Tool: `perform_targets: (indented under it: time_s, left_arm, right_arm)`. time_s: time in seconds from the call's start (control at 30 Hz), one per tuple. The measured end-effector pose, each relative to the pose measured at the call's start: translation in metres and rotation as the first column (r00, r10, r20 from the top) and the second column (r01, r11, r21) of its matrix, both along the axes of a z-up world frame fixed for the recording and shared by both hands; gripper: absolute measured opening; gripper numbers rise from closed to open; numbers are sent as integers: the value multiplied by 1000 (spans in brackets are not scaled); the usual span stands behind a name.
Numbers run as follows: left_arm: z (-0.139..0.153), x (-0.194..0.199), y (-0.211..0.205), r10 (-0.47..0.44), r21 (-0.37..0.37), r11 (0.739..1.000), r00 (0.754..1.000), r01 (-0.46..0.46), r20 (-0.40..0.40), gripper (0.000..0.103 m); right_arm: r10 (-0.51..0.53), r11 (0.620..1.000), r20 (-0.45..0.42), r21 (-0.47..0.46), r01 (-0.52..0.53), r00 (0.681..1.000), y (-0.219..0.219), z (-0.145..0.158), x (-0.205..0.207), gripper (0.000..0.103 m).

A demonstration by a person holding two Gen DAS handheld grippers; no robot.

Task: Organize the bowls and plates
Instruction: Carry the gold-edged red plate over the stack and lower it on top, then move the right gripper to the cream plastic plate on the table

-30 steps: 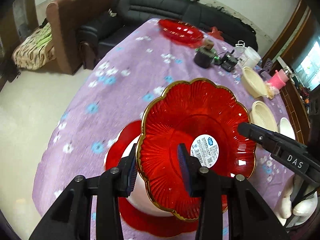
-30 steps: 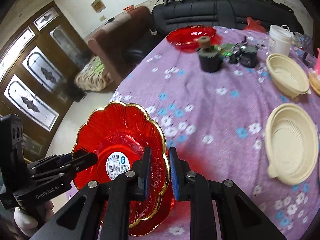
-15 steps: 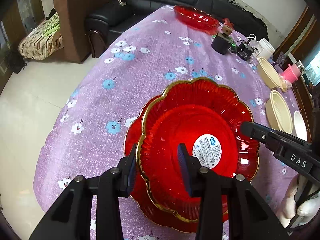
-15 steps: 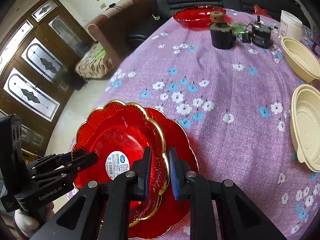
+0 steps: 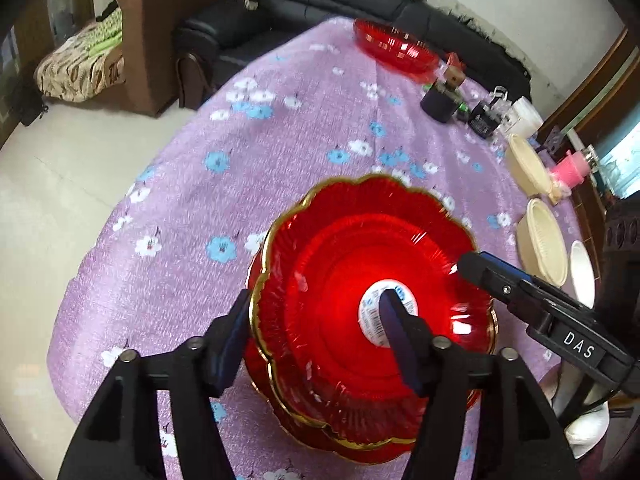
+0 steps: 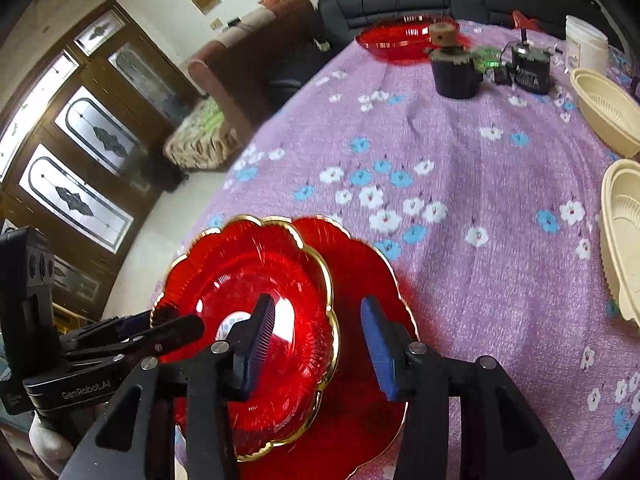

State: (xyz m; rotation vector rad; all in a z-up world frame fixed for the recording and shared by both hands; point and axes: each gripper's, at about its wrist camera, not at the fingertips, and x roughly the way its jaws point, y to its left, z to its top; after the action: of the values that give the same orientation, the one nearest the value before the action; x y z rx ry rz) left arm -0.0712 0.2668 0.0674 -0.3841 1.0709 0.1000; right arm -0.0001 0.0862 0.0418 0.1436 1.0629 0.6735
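Note:
A red gold-rimmed scalloped plate (image 5: 352,276) (image 6: 240,280) rests on a second like red plate (image 6: 372,280) at the table's near edge. My left gripper (image 5: 316,336) is open, its fingers straddling the top plate's left rim. My right gripper (image 6: 320,344) is open too, its fingers either side of the plate's right rim; it also shows in the left wrist view (image 5: 520,292). A third red dish (image 5: 394,46) sits at the far end. Cream bowls (image 6: 624,240) (image 5: 542,232) lie at the right.
The table has a purple flowered cloth (image 6: 460,184). A black pot (image 6: 454,70), a black device (image 6: 530,66) and a white tub (image 6: 586,42) stand near the far end. Sofas (image 5: 320,4) and floor lie beyond the table's left edge.
Both grippers have opened and let go of the top red plate, which has come down onto the lower plate. The view has tilted slightly.

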Motion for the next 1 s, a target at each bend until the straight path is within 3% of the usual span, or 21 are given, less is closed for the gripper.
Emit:
perform_targets:
  time_s: [0.23,0.47,0.6,0.7,0.77,0.83,1.0]
  left_arm:
    - [13,-8,-5,-11,46,999,996,7,90,68]
    - [33,-28,-6,15,158,987,985,-43,172,69]
    - [60,-55,-28,-18,274,959,954,-68,299,70]
    - [79,-67,-55,-86,314,949,918,-43,386,88]
    - [89,-69,-75,-125,321,947,894,-23,430,100]
    - [94,-64,-97,-168,305,952,877,26,450,101]
    - [84,-37,-146,-254,231,958,879,171,404,101]
  right_arm:
    - [-20,999,101,43,16,995,-19,24,-14,51]
    - [-66,996,160,71,55,985,-73,37,-31,59]
    - [-130,991,195,65,120,972,-125,38,-36,59]
    - [-215,977,232,43,211,949,-175,43,-40,59]
    - [-280,959,255,37,280,925,-210,46,-43,60]
    - [-351,935,270,55,350,896,-243,49,-45,61]
    - [-449,893,194,89,441,872,-294,39,-44,61]
